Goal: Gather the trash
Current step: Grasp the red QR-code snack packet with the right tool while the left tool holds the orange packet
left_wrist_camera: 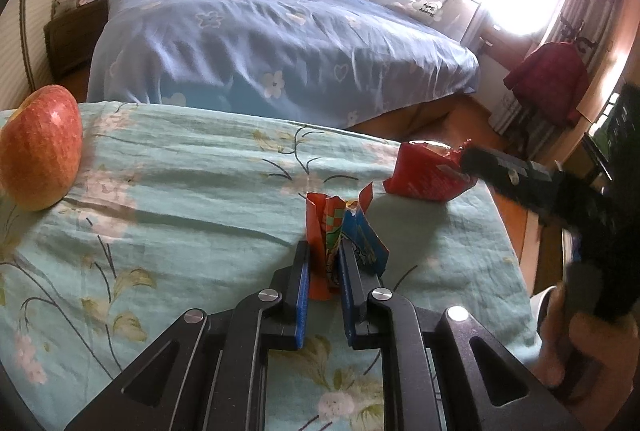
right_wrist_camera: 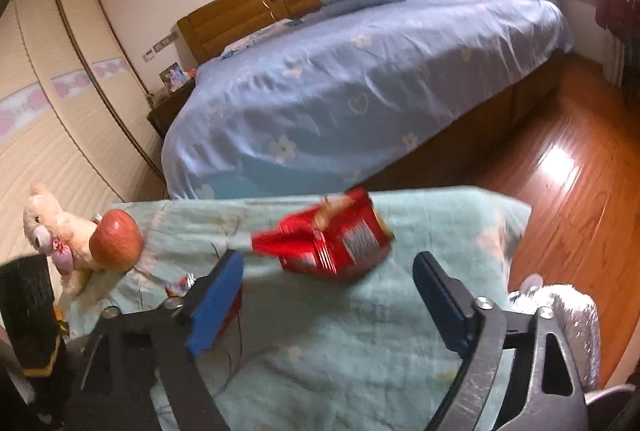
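A crumpled orange and blue snack wrapper [left_wrist_camera: 334, 227] stands upright between the blue pads of my left gripper [left_wrist_camera: 324, 251], which is shut on it just above the green floral tablecloth [left_wrist_camera: 180, 191]. A torn red snack packet [left_wrist_camera: 424, 175] lies near the table's far right corner. In the left wrist view a black finger [left_wrist_camera: 500, 171] of the right gripper reaches its torn top edge. In the right wrist view the red packet [right_wrist_camera: 340, 243] looks blurred, just beyond the wide-spread fingers of my right gripper [right_wrist_camera: 328, 263]. That gripper is open, and its pads do not press the packet.
A red apple [left_wrist_camera: 40, 151] sits at the table's left edge beside a cream plush toy [right_wrist_camera: 52, 231]. Beyond the table stands a bed with a blue cover [right_wrist_camera: 360, 91]. Wooden floor [right_wrist_camera: 560, 191] lies to the right. A grey fuzzy thing [right_wrist_camera: 560, 311] is at the right gripper's side.
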